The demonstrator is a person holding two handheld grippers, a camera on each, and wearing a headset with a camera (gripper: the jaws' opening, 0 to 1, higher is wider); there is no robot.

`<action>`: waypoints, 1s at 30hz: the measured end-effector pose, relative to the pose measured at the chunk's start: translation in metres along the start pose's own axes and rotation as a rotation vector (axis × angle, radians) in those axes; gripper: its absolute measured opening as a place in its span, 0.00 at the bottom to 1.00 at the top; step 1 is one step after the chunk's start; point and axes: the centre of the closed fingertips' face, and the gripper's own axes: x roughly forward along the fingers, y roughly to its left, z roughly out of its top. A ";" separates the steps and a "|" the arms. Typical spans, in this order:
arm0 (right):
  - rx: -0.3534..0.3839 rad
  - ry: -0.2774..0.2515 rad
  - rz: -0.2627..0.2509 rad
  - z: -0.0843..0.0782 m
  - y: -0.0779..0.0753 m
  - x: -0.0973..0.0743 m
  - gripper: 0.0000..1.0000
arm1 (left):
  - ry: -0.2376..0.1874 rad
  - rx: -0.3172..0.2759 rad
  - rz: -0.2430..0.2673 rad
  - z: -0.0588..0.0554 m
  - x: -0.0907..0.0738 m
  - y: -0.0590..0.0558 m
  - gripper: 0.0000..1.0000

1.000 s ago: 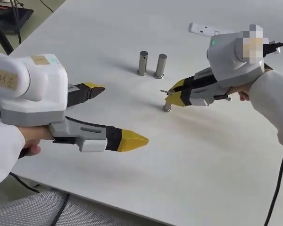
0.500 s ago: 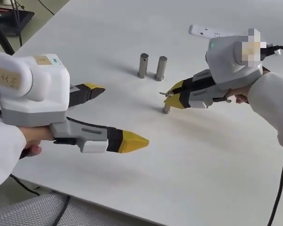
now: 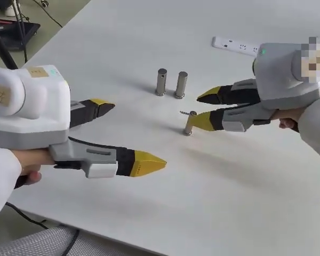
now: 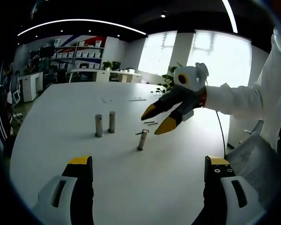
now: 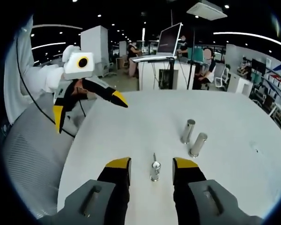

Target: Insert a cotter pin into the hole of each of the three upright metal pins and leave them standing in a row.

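- My left claw (image 3: 136, 133) hangs over the near left part of the tabletop (image 3: 229, 186). Its yellow-tipped jaws are spread wide with nothing between them.
- My right claw (image 3: 194, 112) comes in from the right with its jaws apart as well, and it holds nothing.
- A single metal pin (image 3: 188, 129) stands upright on the tabletop just at the right claw's lower tip. In the right gripper view it sits between my two jaws, slightly ahead of them. I cannot tell whether either jaw touches it.
- A cotter pin (image 3: 185, 113) lies crosswise at the top of that pin. Its thin end sticks out sideways, away from the right claw.
- The two other metal pins (image 3: 161, 82) stand upright farther back. They are side by side and close together, near the single pin but apart from it, and clear of both claws.
- In the left gripper view the three pins stand ahead of my jaws, and the right claw hovers just behind the single one.
- A white power strip (image 3: 234, 45) lies flat at the far side of the tabletop, well apart from the pins.
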 end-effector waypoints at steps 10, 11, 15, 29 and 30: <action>0.182 -0.098 -0.109 0.000 0.022 -0.042 0.45 | -0.037 -0.015 -0.015 0.009 -0.002 -0.006 0.99; 0.203 -0.106 -0.123 -0.001 0.022 -0.044 0.46 | -0.041 -0.016 -0.016 0.010 -0.002 -0.006 0.99; 0.257 -0.131 -0.165 -0.008 0.029 -0.058 0.52 | -0.052 -0.025 -0.025 0.012 -0.003 -0.010 0.99; 0.411 -0.143 -0.266 -0.039 0.043 -0.091 0.75 | -0.023 -0.015 -0.047 0.006 -0.002 -0.014 0.99; 0.422 -0.141 -0.275 -0.042 0.044 -0.093 0.76 | -0.019 -0.018 -0.048 0.005 -0.002 -0.014 0.99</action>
